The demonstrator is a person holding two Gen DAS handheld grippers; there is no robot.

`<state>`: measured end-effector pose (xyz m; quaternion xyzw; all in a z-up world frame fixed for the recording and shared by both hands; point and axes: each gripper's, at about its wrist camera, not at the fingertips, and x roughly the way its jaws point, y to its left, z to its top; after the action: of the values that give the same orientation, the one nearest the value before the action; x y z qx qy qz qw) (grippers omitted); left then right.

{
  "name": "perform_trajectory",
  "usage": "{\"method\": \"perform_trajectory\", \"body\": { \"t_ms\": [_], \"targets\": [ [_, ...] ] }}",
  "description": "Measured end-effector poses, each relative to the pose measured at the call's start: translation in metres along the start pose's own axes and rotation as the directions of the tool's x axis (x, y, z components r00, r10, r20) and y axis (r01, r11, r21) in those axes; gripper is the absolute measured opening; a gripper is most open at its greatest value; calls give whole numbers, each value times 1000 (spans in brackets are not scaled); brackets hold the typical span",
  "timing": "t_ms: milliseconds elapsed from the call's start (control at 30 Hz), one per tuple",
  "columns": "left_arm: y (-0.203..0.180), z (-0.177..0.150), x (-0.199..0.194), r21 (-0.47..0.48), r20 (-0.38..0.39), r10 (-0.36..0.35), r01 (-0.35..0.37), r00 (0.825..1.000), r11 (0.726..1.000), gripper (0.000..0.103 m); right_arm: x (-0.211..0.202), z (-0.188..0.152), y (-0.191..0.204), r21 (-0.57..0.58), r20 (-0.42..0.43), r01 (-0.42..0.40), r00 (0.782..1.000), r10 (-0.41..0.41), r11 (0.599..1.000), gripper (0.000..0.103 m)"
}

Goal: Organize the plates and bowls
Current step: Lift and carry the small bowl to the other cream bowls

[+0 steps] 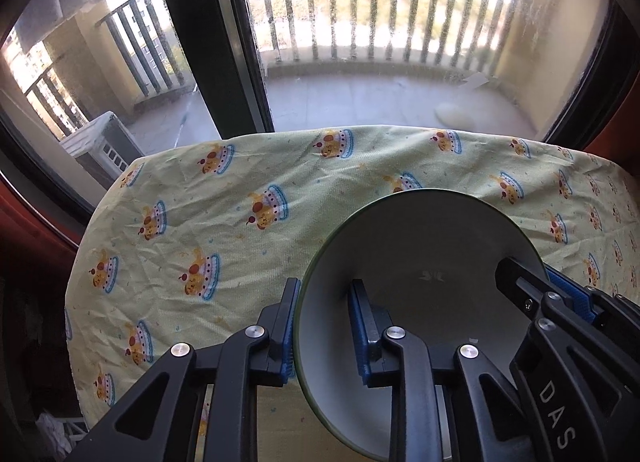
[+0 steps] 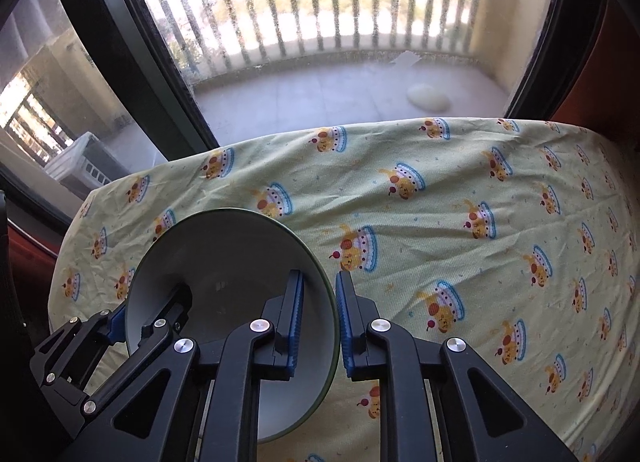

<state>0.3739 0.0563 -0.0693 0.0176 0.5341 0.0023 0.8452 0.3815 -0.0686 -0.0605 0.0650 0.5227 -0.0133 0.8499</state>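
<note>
Grippers L (image 1: 326,326) & R (image 2: 318,322) clamp bowl (image 1: 420,258) rim.

Inventory, referenced to the table (image 1: 200,222). Bowls: one (image 1: 420,254), white inside with a green rim, at the table's near edge. Tools: two. My left tool (image 1: 326,326) and my right tool (image 2: 320,322) each clamp the bowl's rim on opposite sides. Tablecloths: one (image 2: 440,190), pale yellow with a repeated cartoon print, covering the table. Plates: zero counted in either view.
</note>
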Motion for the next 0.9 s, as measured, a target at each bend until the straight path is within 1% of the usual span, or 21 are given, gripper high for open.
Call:
{"method": "perform_trajectory", "body": {
  "t_ms": [300,567,900],
  "targets": [
    [0,-12,-32,19,37,-7,7,999,1000,22,-30,-16,0,15,18,5,1000,-5,1000,20],
    [3,-19,-71,35,96,-26,23,995,999,22,-71,-26,2,39,77,7,997,-10,999,20],
    [1,-39,-111,78,131,-56,46,990,996,22,-118,-50,-1,80,132,14,991,-25,997,20]
  ]
}}
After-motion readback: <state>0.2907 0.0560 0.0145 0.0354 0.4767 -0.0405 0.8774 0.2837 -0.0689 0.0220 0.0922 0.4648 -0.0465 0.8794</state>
